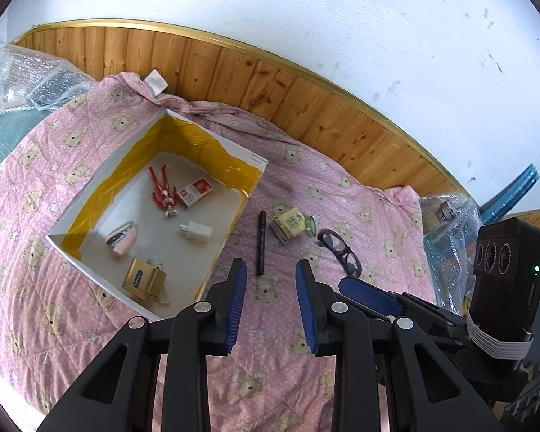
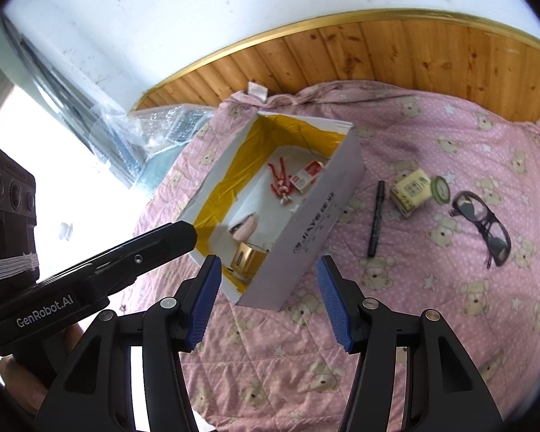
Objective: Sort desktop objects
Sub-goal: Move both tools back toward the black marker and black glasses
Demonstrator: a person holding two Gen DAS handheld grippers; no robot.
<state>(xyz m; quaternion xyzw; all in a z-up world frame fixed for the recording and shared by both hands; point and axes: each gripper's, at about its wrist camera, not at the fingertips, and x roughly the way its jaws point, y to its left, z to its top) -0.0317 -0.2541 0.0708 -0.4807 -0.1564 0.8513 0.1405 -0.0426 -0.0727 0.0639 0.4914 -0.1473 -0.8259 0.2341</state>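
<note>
Left wrist view: the white box (image 1: 230,223), its inner walls lined with yellow tape, sits on the pink bear-print quilt (image 1: 36,216) toward the quilt's left side, and it holds a red toy figure (image 1: 163,190), a red-and-white small carton (image 1: 195,191), a white charger plug (image 1: 196,232), a pink stapler (image 1: 123,239) and a gold gadget (image 1: 144,279) at its near corner. My left gripper (image 1: 270,306) hangs above the quilt with its blue pads wide apart and nothing between them. Just past it on the quilt lie a black pen (image 1: 261,243), a pale yellow box (image 1: 288,225) with a green tape roll (image 1: 310,225) touching it, and dark-framed glasses (image 1: 340,252) to the right; part of my right gripper (image 1: 370,297) shows at the right. Wood panelling (image 1: 306,108) and a white wall (image 1: 342,18) run behind. Right wrist view: the same box (image 2: 316,216) lies ahead left, with the figure (image 2: 280,180), carton (image 2: 307,174), stapler (image 2: 244,228) and gold gadget (image 2: 248,257) visible inside. My right gripper (image 2: 268,302) is spread wide, empty, held over the box's near corner. The pen (image 2: 376,217), yellow box (image 2: 410,190), tape roll (image 2: 441,189) and glasses (image 2: 486,226) lie on the quilt (image 2: 450,306) right of the box. My left gripper's finger (image 2: 154,246) reaches in from the left; bubble wrap (image 2: 162,126) sits at the quilt's far left edge.
</note>
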